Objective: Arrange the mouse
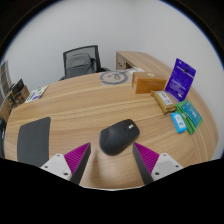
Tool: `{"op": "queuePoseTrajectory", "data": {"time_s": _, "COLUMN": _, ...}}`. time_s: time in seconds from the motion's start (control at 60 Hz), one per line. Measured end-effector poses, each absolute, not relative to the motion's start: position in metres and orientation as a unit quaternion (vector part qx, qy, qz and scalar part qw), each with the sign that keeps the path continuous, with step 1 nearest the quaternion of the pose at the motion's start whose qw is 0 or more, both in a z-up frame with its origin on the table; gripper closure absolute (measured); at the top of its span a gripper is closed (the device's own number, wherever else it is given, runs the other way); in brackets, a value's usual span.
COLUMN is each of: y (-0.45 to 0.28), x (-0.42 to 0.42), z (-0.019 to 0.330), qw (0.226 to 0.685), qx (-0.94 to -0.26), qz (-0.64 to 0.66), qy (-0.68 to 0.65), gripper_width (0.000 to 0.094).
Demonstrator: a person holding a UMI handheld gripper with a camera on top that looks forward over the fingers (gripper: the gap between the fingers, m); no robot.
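Observation:
A black computer mouse (119, 136) lies on the round wooden table (80, 105), just ahead of my fingers and between their lines. A dark grey mouse pad (34, 138) lies on the table to the left of the mouse, beyond the left finger. My gripper (112, 158) is open and holds nothing. The magenta pad of the left finger (78, 157) and that of the right finger (149, 156) stand wide apart, with bare table between them.
A cardboard box (150, 83), a purple package (183, 76), small yellow (165, 100) and teal boxes (180, 121) stand at the right. A round white object (114, 78) sits at the far side. An office chair (82, 62) stands behind the table.

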State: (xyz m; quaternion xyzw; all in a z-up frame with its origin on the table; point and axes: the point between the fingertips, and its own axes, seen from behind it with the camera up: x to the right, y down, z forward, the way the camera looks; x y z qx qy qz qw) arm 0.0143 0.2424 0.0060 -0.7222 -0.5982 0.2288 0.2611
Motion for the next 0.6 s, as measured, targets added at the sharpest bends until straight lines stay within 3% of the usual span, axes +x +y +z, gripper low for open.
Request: {"op": "queuePoseTrajectory", "data": {"time_s": 0.6, "y": 0.258, "x": -0.056, "z": -0.014, "qw": 0.258, "qx": -0.726, "qz": 0.212, "qy": -0.601, "gripper_width": 0.007}}
